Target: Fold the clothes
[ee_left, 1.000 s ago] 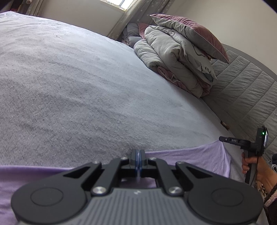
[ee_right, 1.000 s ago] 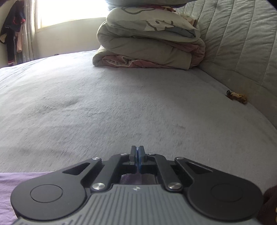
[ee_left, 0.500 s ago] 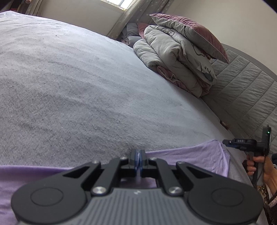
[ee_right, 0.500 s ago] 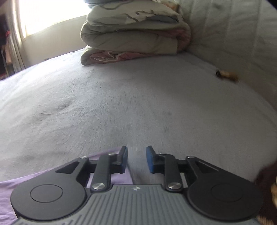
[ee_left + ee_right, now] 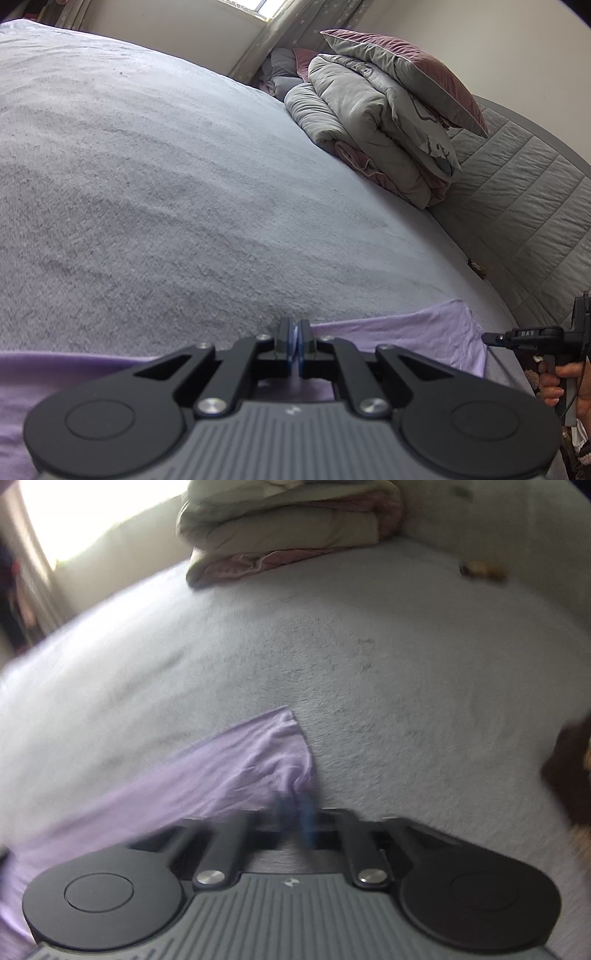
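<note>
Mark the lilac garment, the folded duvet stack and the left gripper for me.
lilac garment (image 5: 236, 771), right wrist view, on its bunched corner area.
folded duvet stack (image 5: 369, 125), left wrist view, on the grey quilted middle layer.
left gripper (image 5: 294, 341), left wrist view, between its closed fingertips.

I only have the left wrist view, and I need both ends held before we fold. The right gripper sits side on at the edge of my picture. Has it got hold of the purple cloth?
Observer: Yes, as far as the blurred right wrist view shows. The right gripper is shut, and the purple cloth puckers into its tips.
Operator: Is it on the corner itself?
Observer: No. The corner lies flat on the grey bed cover beyond the tips. The grip is on the side edge, short of it.
</note>
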`<state>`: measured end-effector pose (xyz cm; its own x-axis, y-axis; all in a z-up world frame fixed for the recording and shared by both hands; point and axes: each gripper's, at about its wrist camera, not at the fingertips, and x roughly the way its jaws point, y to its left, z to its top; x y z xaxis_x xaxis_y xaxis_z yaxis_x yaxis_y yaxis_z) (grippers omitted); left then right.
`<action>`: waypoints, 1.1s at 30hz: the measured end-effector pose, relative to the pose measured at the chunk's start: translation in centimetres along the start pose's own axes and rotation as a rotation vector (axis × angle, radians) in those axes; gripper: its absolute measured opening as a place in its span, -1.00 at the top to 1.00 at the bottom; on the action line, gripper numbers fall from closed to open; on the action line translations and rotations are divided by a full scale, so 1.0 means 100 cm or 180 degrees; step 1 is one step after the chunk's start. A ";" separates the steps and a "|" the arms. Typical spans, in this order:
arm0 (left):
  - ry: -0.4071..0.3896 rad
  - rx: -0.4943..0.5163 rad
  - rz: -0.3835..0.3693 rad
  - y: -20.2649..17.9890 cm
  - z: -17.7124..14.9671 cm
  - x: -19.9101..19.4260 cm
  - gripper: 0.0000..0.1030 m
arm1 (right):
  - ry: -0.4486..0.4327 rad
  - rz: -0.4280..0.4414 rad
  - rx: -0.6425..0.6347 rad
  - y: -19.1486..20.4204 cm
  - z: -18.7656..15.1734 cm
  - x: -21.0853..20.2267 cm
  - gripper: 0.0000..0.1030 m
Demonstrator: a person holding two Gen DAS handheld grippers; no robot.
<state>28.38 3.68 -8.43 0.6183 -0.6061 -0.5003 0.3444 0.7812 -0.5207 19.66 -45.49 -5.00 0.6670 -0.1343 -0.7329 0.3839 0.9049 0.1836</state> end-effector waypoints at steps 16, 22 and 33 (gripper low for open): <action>0.0005 0.0010 0.0000 0.000 0.001 0.000 0.93 | -0.0424 0.0127 -0.0582 0.030 0.021 -0.006 0.30; 0.0007 0.0010 -0.0002 0.000 0.001 -0.001 0.93 | -0.0327 0.0977 -0.1486 0.089 0.013 -0.005 0.30; 0.0012 -0.0010 -0.0024 0.001 0.001 0.000 0.93 | 0.0187 0.1523 -0.2616 0.171 -0.005 0.014 0.30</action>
<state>28.48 3.82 -8.40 0.6130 -0.6124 -0.4991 0.3466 0.7762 -0.5267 26.80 -30.03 -3.26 0.5953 0.3243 -0.7352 -0.5054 0.8624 -0.0289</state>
